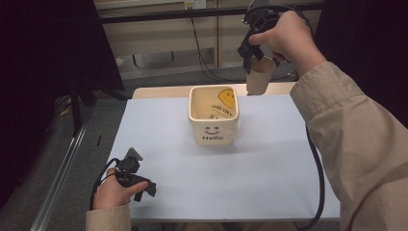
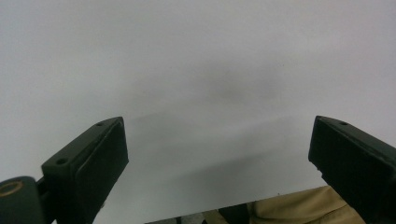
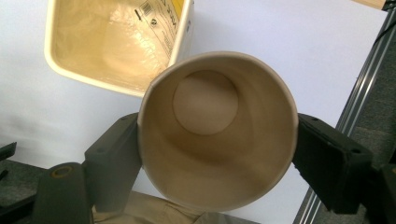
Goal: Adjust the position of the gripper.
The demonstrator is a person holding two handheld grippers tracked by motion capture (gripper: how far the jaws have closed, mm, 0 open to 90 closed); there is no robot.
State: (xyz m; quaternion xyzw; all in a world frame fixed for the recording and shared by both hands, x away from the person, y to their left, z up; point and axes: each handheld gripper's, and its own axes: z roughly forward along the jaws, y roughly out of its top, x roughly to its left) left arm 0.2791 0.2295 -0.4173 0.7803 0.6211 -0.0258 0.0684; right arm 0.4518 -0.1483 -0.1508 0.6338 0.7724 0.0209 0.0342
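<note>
Fingers (image 3: 116,158) of the right gripper (image 1: 254,57) pinch a plain beige paper cup (image 3: 217,128) from opposite sides, one black pad pressed against each wall, and the right gripper view looks straight down into the cup's bare round bottom. Seen from the high view, the right arm in its tan sleeve (image 1: 356,139) reaches far forward and up, the hand (image 1: 288,36) wrapped around the gripper's handle, so the cup (image 1: 260,75) hangs in the air above the far edge of the pale blue counter (image 1: 269,168), just right of and behind a cream square tub with a smiley face and the word "Hello" on its front (image 1: 213,115). That tub stands upright near the middle of the counter. At the near left corner, the left hand (image 1: 113,192) rests low with the left gripper (image 1: 146,188) pointing right over the counter, its black fingers (image 2: 88,163) spread wide apart with nothing between them.
</note>
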